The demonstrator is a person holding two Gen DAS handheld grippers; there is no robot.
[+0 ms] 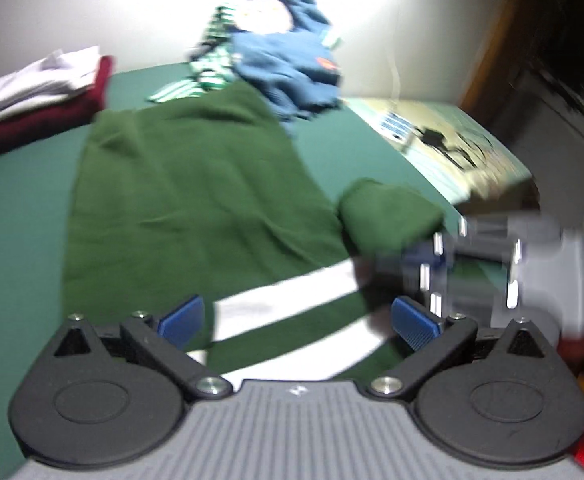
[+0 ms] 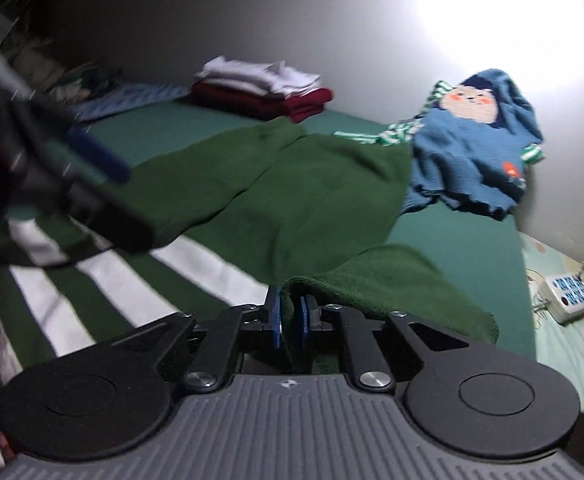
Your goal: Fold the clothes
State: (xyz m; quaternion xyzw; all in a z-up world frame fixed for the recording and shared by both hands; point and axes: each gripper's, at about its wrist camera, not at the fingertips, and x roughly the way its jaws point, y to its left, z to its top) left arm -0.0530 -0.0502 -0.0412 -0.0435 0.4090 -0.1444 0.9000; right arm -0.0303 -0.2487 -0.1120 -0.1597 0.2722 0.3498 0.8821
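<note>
The dk-green sweater lies spread on the bed, white-striped hem end nearest the cams, body running back toward the wall. Right claw is pinching a sleeve cuff, blue pads nearly together w/ the knit bunched between them; cuff is raised off the bed, prob. so the sleeve can swing in over the body for a fold. Left claw is spread wide, nothing between its pads, hanging over the striped hem, likely free to pin or grab that edge next. Pics are blurred, so exact contact w/ the fabric can't be told for the left. Blue bear top & a green-striped piece sit heaped at the wall, unfolded. A folded stack, white on maroon, sits apart at the far side, seemingly the done pile.
</note>
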